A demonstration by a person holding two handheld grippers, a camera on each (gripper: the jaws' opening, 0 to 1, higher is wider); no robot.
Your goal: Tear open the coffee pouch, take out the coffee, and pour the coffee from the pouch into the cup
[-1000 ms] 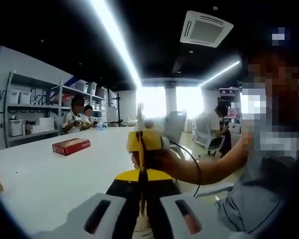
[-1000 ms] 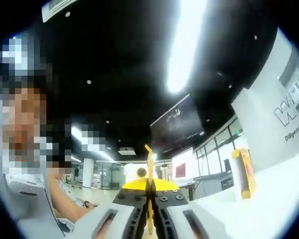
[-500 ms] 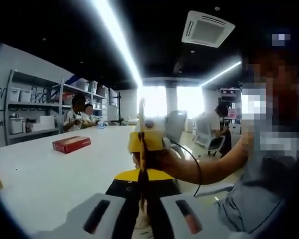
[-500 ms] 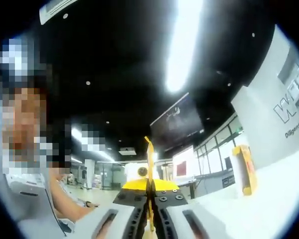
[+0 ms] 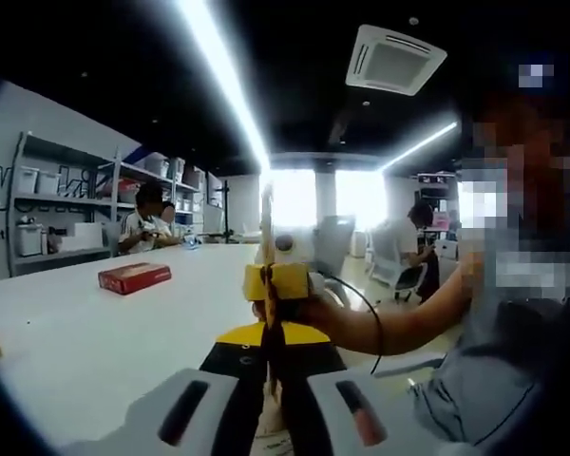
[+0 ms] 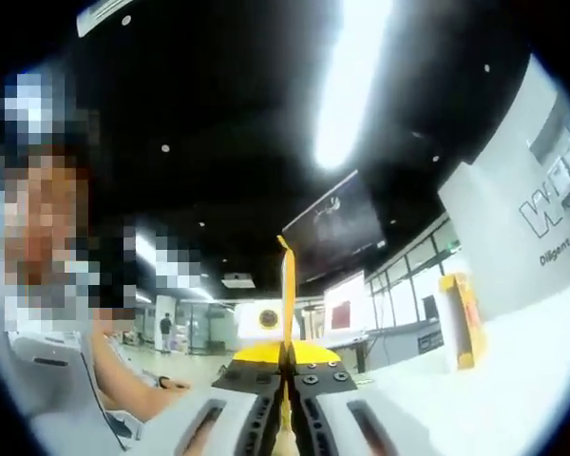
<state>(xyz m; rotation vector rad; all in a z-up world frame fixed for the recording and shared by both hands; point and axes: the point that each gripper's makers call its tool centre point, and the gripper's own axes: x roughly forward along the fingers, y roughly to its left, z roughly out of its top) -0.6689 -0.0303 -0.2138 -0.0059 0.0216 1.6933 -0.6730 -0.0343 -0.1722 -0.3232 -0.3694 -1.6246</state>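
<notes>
Left gripper view: the left gripper (image 5: 271, 380) was closed on the coffee pouch (image 5: 266, 275), seen edge-on as a thin yellow strip rising between its 2 jaws. The right gripper (image 5: 277, 281) faced it from beyond, clamped on the same pouch, with a hand (image 5: 315, 313) behind it. The pouch was held in the air above the near edge of the white table (image 5: 95, 332). A red box (image 5: 134, 277) lay well apart on the left of the table, with bare surface around it. 2 seated people (image 5: 150, 220) were at the far end, beside shelves (image 5: 62, 214).

Right gripper view: the right gripper (image 6: 283, 404) was closed on the pouch (image 6: 288, 285), whose thin edge stood upright above the jaws. A yellow box (image 6: 459, 318) stood upright on the table (image 6: 513, 380) to the right, well apart from the pouch.
</notes>
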